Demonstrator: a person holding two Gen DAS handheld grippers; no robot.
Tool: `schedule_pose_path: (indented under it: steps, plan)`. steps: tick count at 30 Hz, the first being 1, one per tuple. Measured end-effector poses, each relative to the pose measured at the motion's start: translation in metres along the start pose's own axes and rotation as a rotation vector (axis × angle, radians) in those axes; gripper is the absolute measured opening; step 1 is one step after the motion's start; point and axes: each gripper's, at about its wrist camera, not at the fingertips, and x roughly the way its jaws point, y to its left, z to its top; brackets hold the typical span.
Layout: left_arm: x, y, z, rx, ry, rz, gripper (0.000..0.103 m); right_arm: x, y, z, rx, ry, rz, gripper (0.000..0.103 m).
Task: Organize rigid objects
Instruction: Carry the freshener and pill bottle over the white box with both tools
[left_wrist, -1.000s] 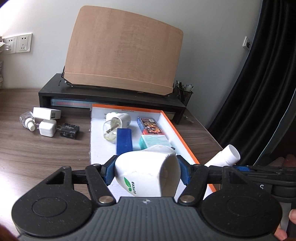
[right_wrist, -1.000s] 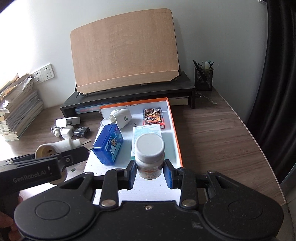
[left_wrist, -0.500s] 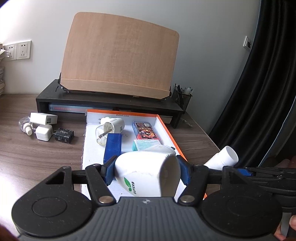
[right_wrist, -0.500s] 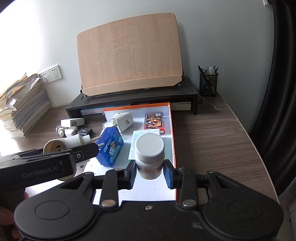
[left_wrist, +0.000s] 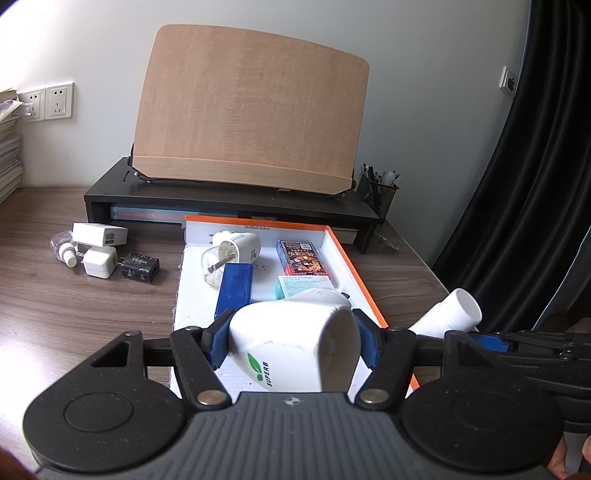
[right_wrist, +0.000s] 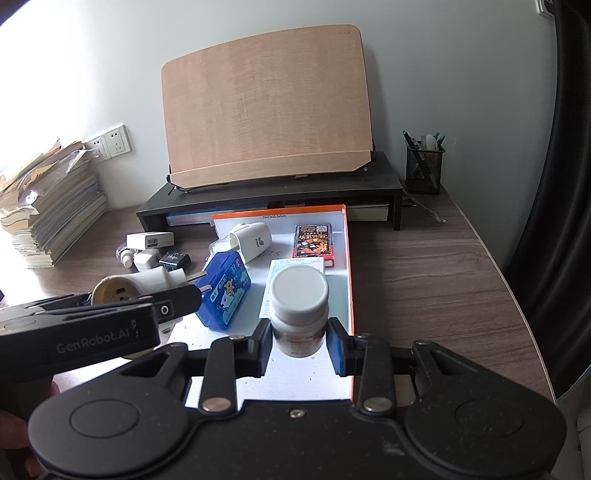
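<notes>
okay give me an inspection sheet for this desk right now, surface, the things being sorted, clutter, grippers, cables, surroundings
Surface: wood-grain desk, with an orange-rimmed white tray on it.
Job's things: in the tray, a blue box, a white plug-in unit, a card pack and a bandage box.
Clutter: white adapter, white charger, black charger and a small clear bottle left of the tray.
Grippers: left gripper shut on a white SUPERB plug-in device; right gripper shut on a white-capped pill bottle.
Cables: nothing seen.
Surroundings: wooden book stand on a black riser, mesh pen cup, paper stack, wall sockets, dark curtain.
</notes>
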Motion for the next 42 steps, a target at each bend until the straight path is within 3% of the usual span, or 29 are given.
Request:
schedule_pose_path:
  steps: [11,42]
  plan:
    - [0.004,0.001,-0.002,0.001,0.025,0.043,0.066,0.004,0.001,0.000,-0.005,0.014,-0.003,0.040]
    - [0.020,0.000,-0.005,-0.003,0.069,0.053,0.066,0.018,-0.001,0.000,-0.008,0.048,0.005,0.040]
